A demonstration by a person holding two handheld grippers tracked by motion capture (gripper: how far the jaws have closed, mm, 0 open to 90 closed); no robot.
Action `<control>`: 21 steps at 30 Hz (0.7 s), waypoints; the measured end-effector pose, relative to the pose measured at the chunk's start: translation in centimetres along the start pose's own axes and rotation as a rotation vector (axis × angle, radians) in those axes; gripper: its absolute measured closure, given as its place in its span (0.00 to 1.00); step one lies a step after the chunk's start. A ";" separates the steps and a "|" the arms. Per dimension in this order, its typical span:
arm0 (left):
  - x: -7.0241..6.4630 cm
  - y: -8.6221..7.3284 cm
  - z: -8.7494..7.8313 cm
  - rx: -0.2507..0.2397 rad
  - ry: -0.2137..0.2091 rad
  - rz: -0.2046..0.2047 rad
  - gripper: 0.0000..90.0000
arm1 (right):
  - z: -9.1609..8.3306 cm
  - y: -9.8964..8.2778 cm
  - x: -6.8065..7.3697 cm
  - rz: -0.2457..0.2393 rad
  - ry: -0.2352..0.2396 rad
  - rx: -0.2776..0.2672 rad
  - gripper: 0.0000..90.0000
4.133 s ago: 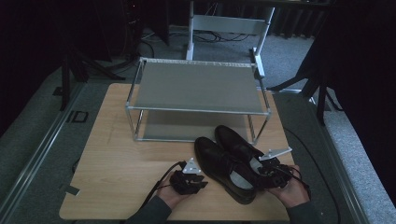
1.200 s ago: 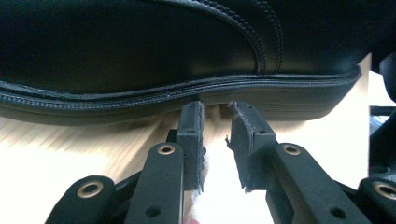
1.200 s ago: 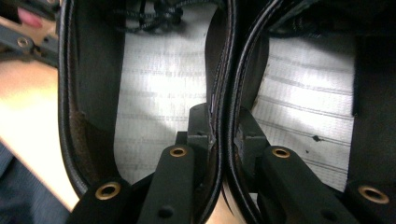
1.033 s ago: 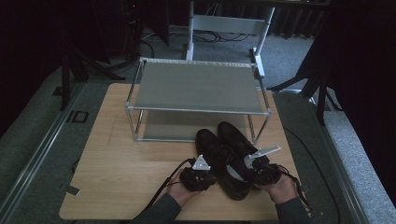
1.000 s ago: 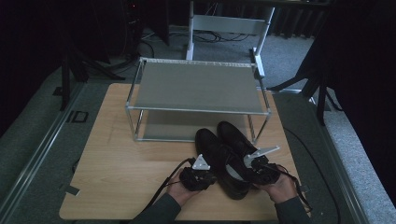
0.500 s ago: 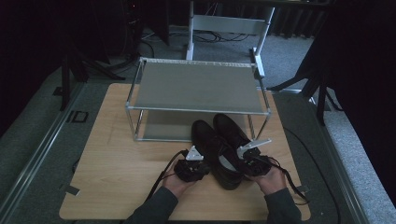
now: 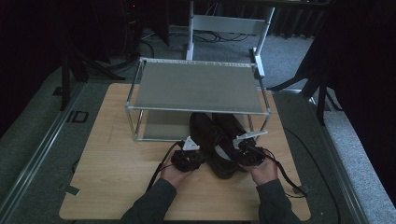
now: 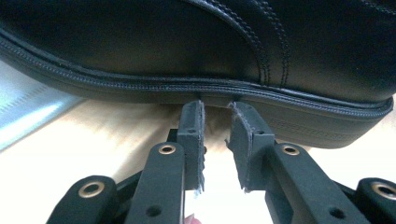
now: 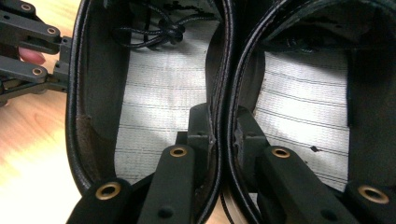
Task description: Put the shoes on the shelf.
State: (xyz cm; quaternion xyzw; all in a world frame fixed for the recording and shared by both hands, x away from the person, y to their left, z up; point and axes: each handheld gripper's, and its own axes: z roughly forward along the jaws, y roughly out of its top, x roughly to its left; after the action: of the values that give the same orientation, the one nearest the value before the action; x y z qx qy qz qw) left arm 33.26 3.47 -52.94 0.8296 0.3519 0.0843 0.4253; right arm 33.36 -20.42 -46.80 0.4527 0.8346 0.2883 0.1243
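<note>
Our right gripper (image 9: 219, 135) pinches both black shoes (image 7: 219, 140) by their touching inner collars; our left gripper (image 8: 217, 140), jaws apart and empty, presses the sole edge at nine o'clock, before the rack (image 7: 198, 86).

Count of items on the wooden tabletop (image 7: 107, 163):

Black leather dress shoes (image 7: 215, 140): 2, one pair, side by side.

Metal shoe rack (image 7: 198, 86): 1, with 2 grey shelves, one upper and one lower.

Handheld grippers: 2, a left gripper (image 7: 187, 158) and a right gripper (image 7: 247, 151). Each carries 2 black fingers (image 8: 191, 140), 4 in all.

Grey three-cornered plates on the grippers: 2, one apiece.

Trailing black cables: 2, one per gripper.

Hands: 2, both in dark sleeves.

Off the tabletop, behind the rack: 1 pale metal frame (image 7: 229, 23) on the floor.
</note>
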 end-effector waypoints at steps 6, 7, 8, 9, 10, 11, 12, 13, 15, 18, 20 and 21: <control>0.8 0.6 0.3 0.009 0.046 0.001 0.84 | 0.6 1.1 0.4 -0.003 -0.045 -0.019 0.89; 1.0 0.7 0.4 0.006 0.054 -0.007 0.84 | 0.7 1.4 0.5 -0.009 -0.052 -0.019 0.89; 1.1 0.7 0.4 0.003 0.057 -0.011 0.84 | 0.9 1.6 0.6 -0.005 -0.060 -0.021 0.89; 1.3 0.7 0.4 0.001 0.060 -0.017 0.84 | 1.0 1.8 0.6 -0.005 -0.061 -0.022 0.89; 1.6 0.8 0.4 -0.006 0.061 -0.028 0.84 | 1.1 2.0 0.5 -0.001 -0.062 -0.025 0.89; 1.7 0.8 0.5 -0.010 0.061 -0.036 0.84 | 1.3 2.2 0.5 0.001 -0.061 -0.027 0.89; 1.9 0.8 0.6 -0.011 0.065 -0.039 0.84 | 1.4 2.3 0.5 0.004 -0.064 -0.031 0.89; 2.1 0.8 0.7 -0.004 0.072 -0.036 0.84 | 1.6 2.3 0.6 -0.001 -0.070 -0.034 0.89; 2.3 0.9 0.8 0.003 0.090 -0.035 0.84 | 1.9 2.6 0.9 -0.007 -0.089 -0.037 0.89; 2.7 1.0 0.9 -0.008 0.112 -0.052 0.84 | 2.4 3.0 0.8 0.017 -0.092 -0.043 0.89; 2.9 1.1 1.0 -0.015 0.126 -0.061 0.85 | 2.7 3.1 0.8 0.041 -0.091 -0.050 0.89; 3.1 1.2 1.0 -0.020 0.135 -0.066 0.85 | 2.8 3.2 0.8 0.051 -0.092 -0.055 0.89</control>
State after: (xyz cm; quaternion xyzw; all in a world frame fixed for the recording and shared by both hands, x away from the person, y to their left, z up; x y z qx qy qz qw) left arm 36.60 4.35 -53.13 0.8057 0.4060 0.1297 0.4112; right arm 36.42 -17.35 -47.09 0.4832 0.8078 0.2933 0.1675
